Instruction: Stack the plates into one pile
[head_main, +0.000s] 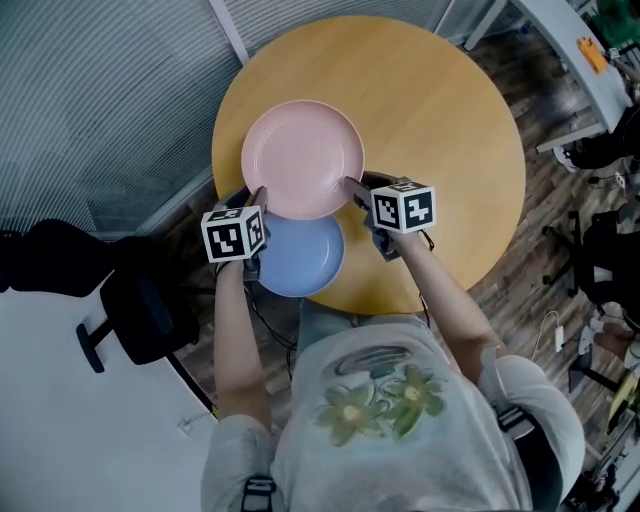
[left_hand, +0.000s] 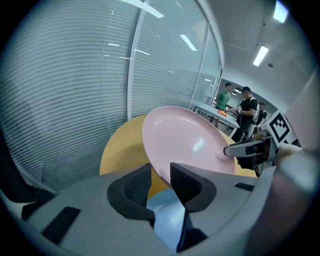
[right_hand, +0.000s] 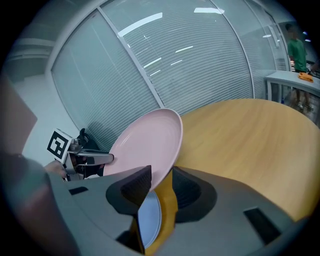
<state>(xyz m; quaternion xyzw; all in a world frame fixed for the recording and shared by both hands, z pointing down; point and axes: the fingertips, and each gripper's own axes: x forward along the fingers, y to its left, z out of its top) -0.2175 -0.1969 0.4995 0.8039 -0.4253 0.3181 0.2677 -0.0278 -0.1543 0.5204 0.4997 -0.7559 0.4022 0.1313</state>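
Round and pale wood, the table (head_main: 440, 150) stands against a glass wall with closed blinds (head_main: 100, 100), which runs past the table's far-left side. A pink plate (head_main: 303, 158) is held over the table's near-left half by both grippers. The left gripper (head_main: 258, 195) has its jaws narrowed onto the plate's near-left rim, and the right gripper (head_main: 352, 188) clamps the near-right rim in the same way. A blue plate (head_main: 300, 258) lies flat at the table's near edge, between the two grippers. From the head view the pink plate's near rim covers its far edge, and in both gripper views the blue plate shows below the jaws. A black chair (head_main: 140, 305) sits on the floor off the table's left side. A white desk (head_main: 580, 60) stands beyond the table's far-right side with something orange (head_main: 592, 52) on it. People (left_hand: 245, 110) stand well behind the table near that desk.
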